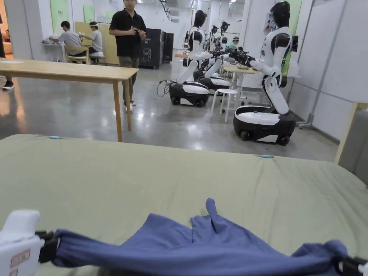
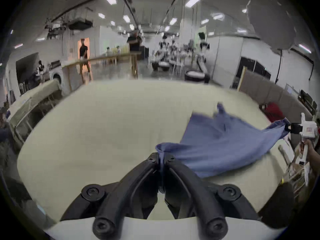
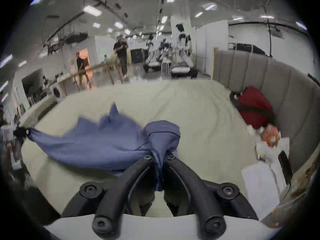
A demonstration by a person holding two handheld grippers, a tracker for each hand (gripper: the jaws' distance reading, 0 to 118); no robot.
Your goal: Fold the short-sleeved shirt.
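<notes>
Left gripper (image 2: 161, 157) and right gripper (image 3: 159, 158) well apart, fingers (image 2: 152, 160) of each clamped on cloth.

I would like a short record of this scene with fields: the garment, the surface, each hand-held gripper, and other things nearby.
garment: blue shirt, bunched, stretched between both grippers
surface: bed with pale green sheet
left hand-held gripper: shut on one end of the shirt
right hand-held gripper: shut on the other end
nearby: red bag by the grey headboard
fold: not yet done
</notes>
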